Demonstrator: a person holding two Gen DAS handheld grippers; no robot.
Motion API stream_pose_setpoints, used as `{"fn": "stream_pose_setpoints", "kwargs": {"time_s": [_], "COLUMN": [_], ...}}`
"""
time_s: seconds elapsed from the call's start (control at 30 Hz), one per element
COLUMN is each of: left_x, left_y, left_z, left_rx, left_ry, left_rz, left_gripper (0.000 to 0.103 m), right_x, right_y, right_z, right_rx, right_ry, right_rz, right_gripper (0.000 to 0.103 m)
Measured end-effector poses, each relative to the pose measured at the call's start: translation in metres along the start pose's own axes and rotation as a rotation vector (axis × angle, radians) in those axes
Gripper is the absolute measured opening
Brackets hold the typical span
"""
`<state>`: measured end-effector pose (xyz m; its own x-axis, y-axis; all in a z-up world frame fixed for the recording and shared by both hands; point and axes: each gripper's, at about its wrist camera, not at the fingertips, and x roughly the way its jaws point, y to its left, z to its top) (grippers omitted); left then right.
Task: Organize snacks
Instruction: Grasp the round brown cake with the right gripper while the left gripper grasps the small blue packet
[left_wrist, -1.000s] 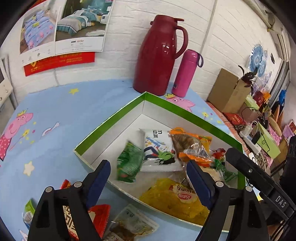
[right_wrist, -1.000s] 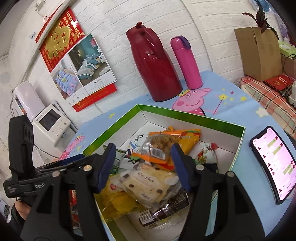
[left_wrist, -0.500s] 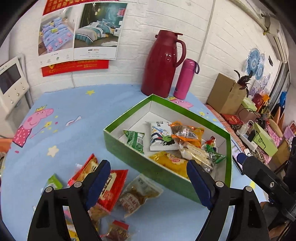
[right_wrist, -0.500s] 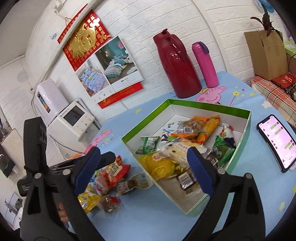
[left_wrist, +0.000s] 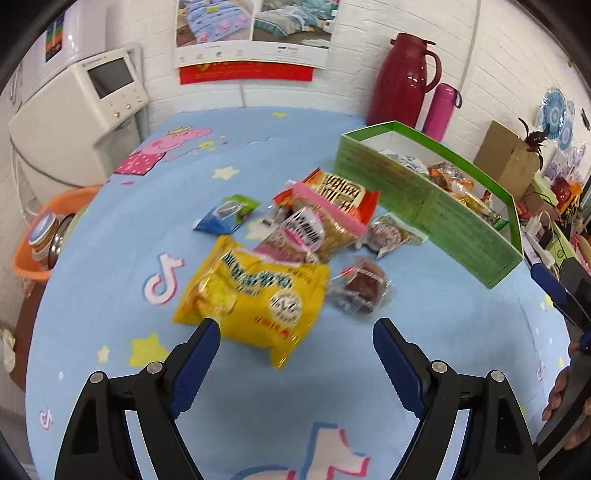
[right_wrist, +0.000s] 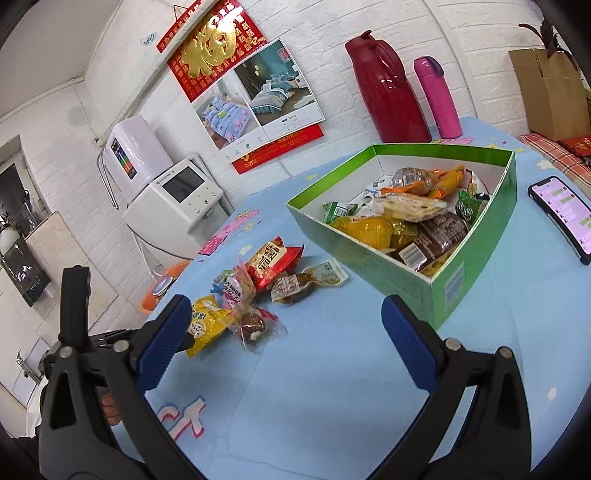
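Left gripper (left_wrist: 295, 332) is held wide open, nothing between the fingers; it is seen low centre in the left wrist view, above the blue cloth (left_wrist: 110, 295). Yellow bag (left_wrist: 255, 291) is located just ahead of the left fingertip, centre frame.

Right gripper (right_wrist: 284, 314) is also spread wide and empty, bottom of the right wrist view.

Loose snacks are clustered mid-frame on the cloth: yellow bag (right_wrist: 207, 325), red pack (left_wrist: 332, 192) partly overlapped by a pink-edged pack (left_wrist: 317, 229), blue-green sachet (left_wrist: 229, 214) to the left of these, brown cake in clear wrap (left_wrist: 360, 288) to the right of the yellow bag, and a tan pack (left_wrist: 391, 236) nearest the box. Left view is motion-blurred; labels cannot be read.

Green box (right_wrist: 436, 284) is placed right of the pile, well apart from the yellow bag, and is filled with mixed packets. Same box (left_wrist: 424, 195) is seen upper right in the left view.

Phone (right_wrist: 561, 214) is lying right of the box, screen lit. Red flask (right_wrist: 388, 92) and pink bottle (right_wrist: 437, 96) are stood by the wall behind the box.
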<state>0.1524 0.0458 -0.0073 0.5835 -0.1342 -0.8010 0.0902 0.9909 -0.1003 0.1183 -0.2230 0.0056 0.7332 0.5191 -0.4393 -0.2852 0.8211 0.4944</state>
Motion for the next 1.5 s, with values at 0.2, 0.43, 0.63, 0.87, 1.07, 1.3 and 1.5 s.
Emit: {"fn": "stream_pose_setpoints", "kwargs": {"time_s": [0.2,0.43,0.63,0.87,1.07,1.3,1.5], "left_x": [0.004,-0.003,-0.010,0.000,0.040,0.104,0.118], "left_y": [0.023,0.043,0.053,0.061,0.069,0.062,0.057], "left_z": [-0.023,-0.027,-0.012,0.029,0.079,0.100,0.094], "left_rx": [-0.015,-0.029,-0.014,0.028,0.109,0.197,0.208], "left_ry": [0.003,-0.028,-0.058,-0.081,-0.111,0.008,0.065], "left_rz": [0.021,0.000,-0.029,-0.044,-0.012,0.000,-0.015], "left_gripper": [0.087,0.087,0.087,0.087,0.086,0.072,0.038], "right_x": [0.027,0.068,0.110,0.142,0.149,0.131,0.128], "right_y": [0.016,0.048,0.066,0.079,0.073,0.066,0.064], "right_z": [-0.020,-0.033,-0.029,-0.031,-0.034,-0.035,-0.035], "right_rx": [-0.035,-0.173,-0.265,-0.361,-0.347,-0.323,-0.295], "right_ry": [0.093,0.209,0.290,0.362,0.389,0.367,0.360], "right_rz": [0.018,0.004,-0.034,-0.072,-0.069,-0.065,-0.053], "right_gripper": [0.102,0.102,0.102,0.090,0.046,0.044,0.043]}}
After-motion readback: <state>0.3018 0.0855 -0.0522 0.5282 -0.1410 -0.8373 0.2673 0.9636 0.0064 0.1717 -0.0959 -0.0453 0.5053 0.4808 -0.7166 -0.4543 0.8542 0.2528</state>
